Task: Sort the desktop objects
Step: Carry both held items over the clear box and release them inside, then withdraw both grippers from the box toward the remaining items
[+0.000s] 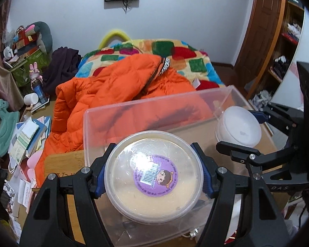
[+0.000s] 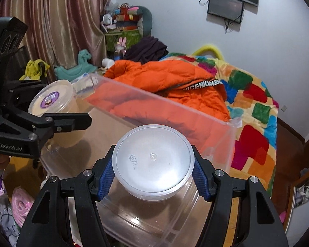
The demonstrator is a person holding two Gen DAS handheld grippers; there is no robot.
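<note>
Left gripper [image 1: 153,177] grips a beige tub [image 1: 153,182] with purple label between its blue fingers [image 1: 205,177], above a clear plastic bin [image 1: 154,107]. Right gripper [image 1: 240,132] holds a white tub [image 1: 238,126] beside it. Orange jacket [image 1: 113,86] lies behind.

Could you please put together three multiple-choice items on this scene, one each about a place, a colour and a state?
1. Where are the two held tubs?
A. on the bed
B. over the clear plastic bin
C. on a shelf

2. What colour is the round sticker on the left gripper's tub?
A. purple
B. green
C. red

3. How is the right gripper?
A. open and empty
B. out of view
C. shut on a tub

Key:
1 B, both the beige tub and the white tub hang over the clear plastic bin.
2 A, its lid sticker is purple.
3 C, the right gripper clamps the white tub with its blue pads.
</note>
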